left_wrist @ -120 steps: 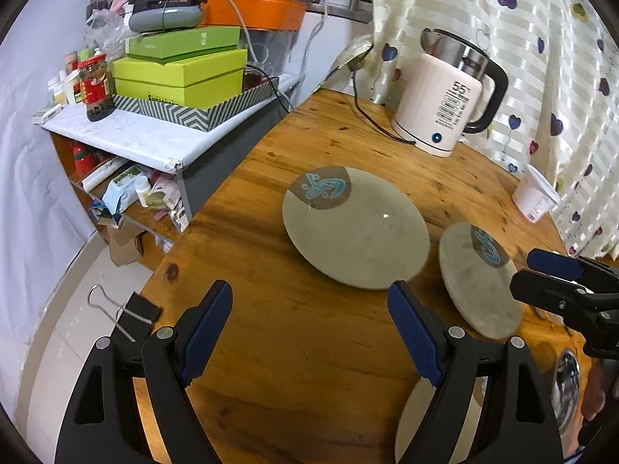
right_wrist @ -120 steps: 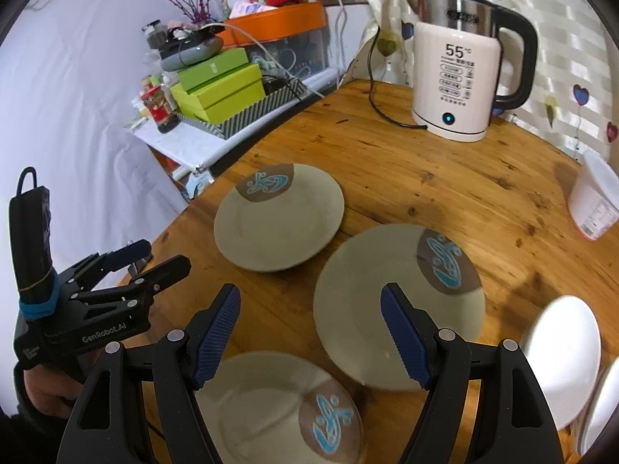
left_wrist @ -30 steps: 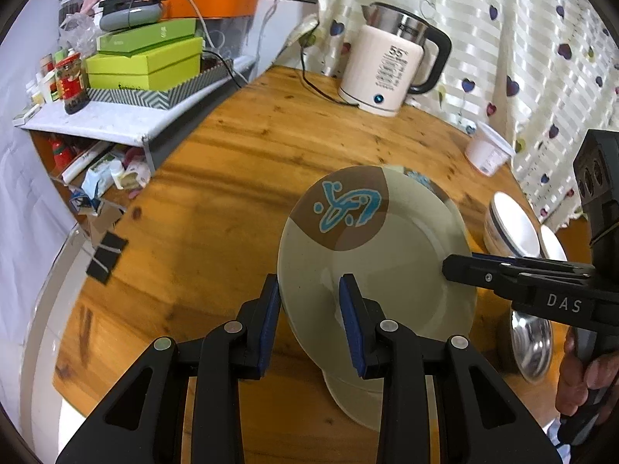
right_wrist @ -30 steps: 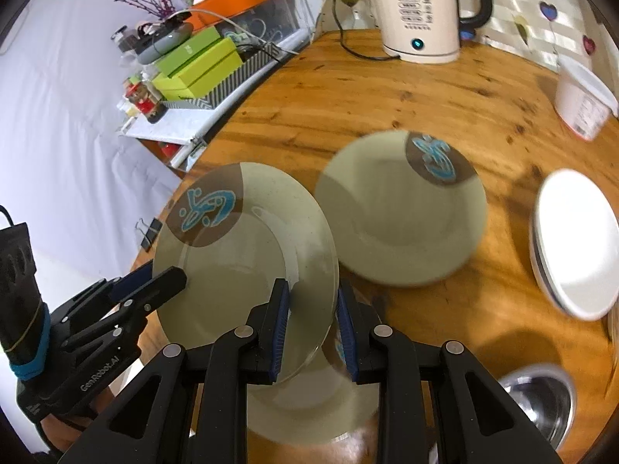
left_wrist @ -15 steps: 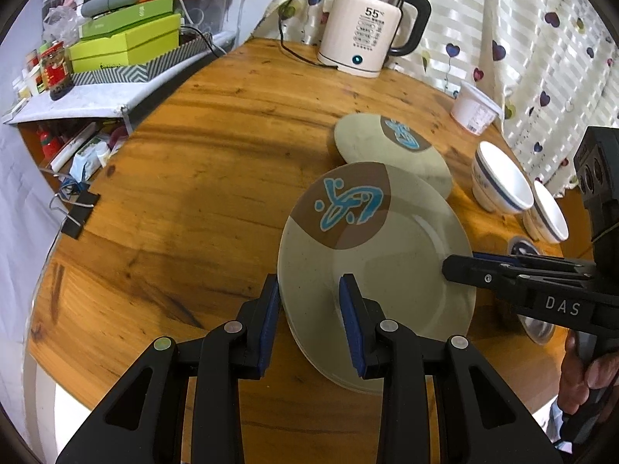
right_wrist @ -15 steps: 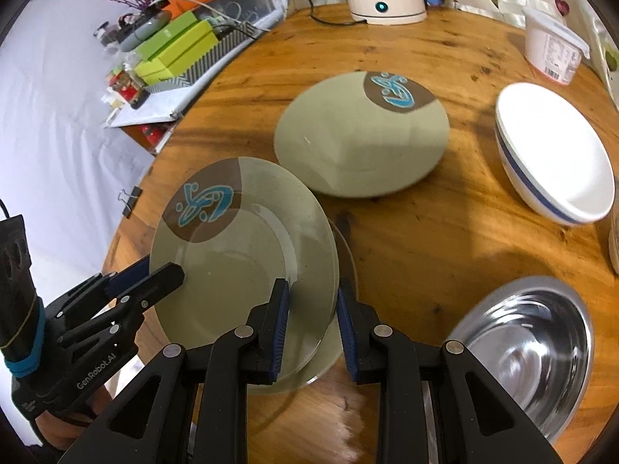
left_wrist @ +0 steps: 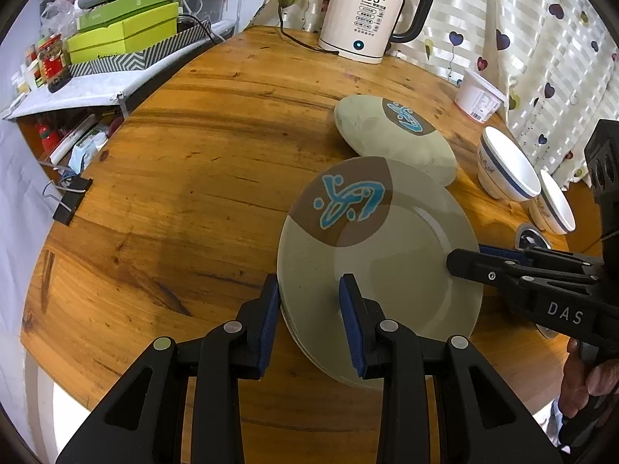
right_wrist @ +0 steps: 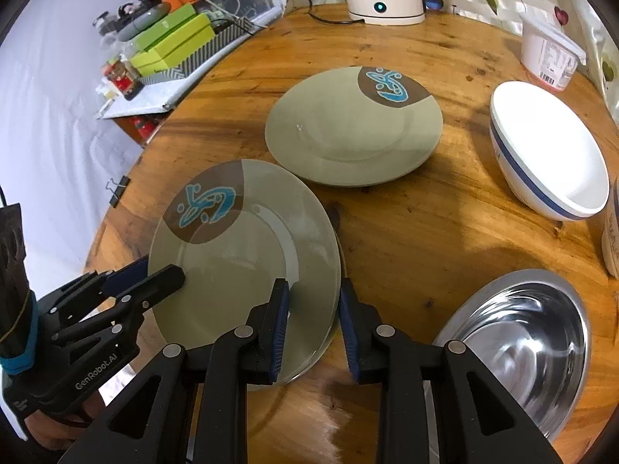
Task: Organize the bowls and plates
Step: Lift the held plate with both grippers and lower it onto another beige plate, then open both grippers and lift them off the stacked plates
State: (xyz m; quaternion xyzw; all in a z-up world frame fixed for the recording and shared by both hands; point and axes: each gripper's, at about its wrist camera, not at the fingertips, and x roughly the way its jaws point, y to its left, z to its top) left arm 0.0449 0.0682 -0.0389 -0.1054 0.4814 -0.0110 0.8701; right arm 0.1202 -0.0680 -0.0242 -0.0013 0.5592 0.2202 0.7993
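Observation:
A grey-green plate with a brown patch and blue figure (left_wrist: 387,270) (right_wrist: 247,259) lies level, right on top of a second matching plate (left_wrist: 321,363) (right_wrist: 309,363) whose rim peeks out beneath it at the table's near edge. My left gripper (left_wrist: 309,317) is shut on the upper plate's left rim. My right gripper (right_wrist: 314,321) is shut on its opposite rim. Each gripper also shows in the other's view: right gripper (left_wrist: 464,261), left gripper (right_wrist: 162,274). A third matching plate (left_wrist: 394,143) (right_wrist: 348,135) lies flat farther back.
Two white bowls with blue bands (left_wrist: 506,170) (left_wrist: 553,205) stand at the right, and a steel bowl (right_wrist: 522,348) sits near the front right. A kettle (left_wrist: 371,11) and a white tub (left_wrist: 477,96) stand at the back. A binder clip (left_wrist: 69,201) hangs on the table's left edge.
Four seconds ago both grippers were open over flat plates. Both then held one plate; over the last second they carried it down onto the plate at the near edge.

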